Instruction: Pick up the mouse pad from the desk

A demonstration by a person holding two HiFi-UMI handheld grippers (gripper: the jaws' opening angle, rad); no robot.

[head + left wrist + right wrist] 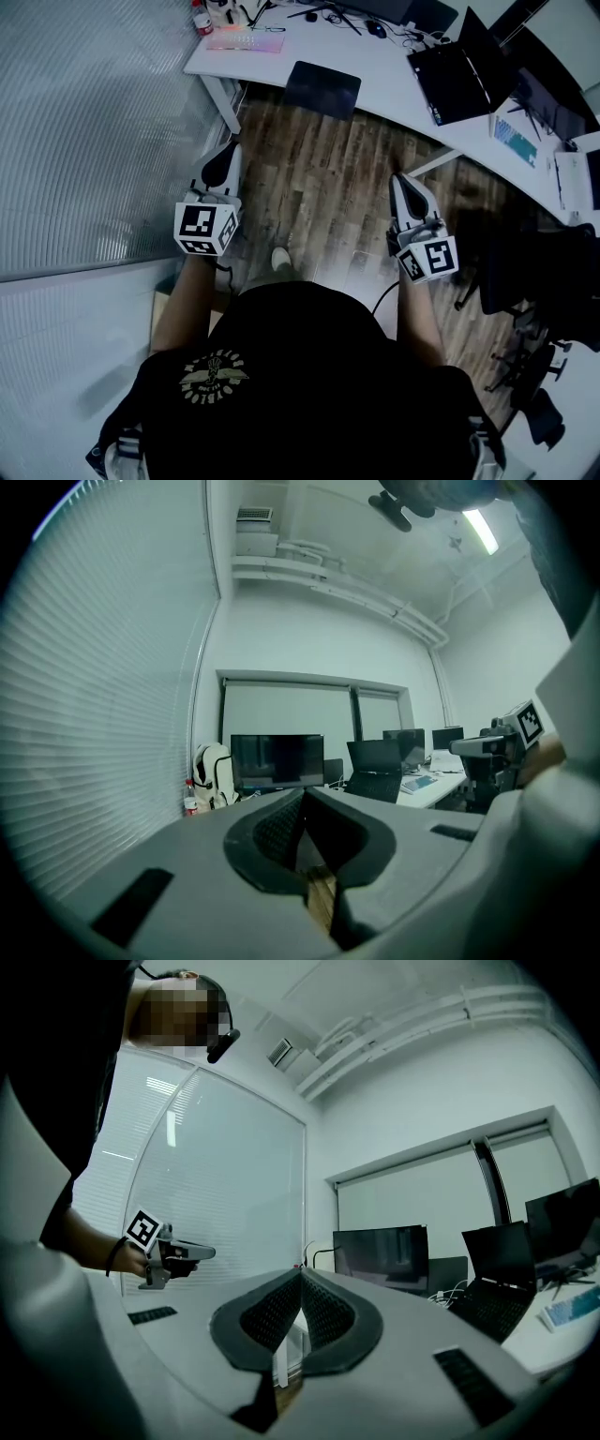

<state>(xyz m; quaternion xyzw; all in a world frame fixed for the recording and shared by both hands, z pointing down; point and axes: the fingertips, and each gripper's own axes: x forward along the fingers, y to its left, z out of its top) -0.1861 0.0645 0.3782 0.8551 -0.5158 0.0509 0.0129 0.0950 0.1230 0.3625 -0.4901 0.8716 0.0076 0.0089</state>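
The white desk [375,70] runs across the top of the head view, well ahead of both grippers. On its left end lies a flat pale pink rectangle [246,39]; I cannot tell whether it is the mouse pad or a keyboard. A dark mouse [376,28] sits further right among cables. My left gripper [225,152] and right gripper [401,180] hang over the wooden floor, both pointing level at the desk. Each is shut with nothing between its fingers, as the left gripper view [305,803] and the right gripper view [300,1283] show.
A black chair [322,89] stands at the desk's edge between the grippers' lines. An open laptop [459,70] and more screens sit on the right part of the desk. A monitor [277,759] and a backpack [214,772] are at the left end. A ribbed glass wall [84,131] runs along the left.
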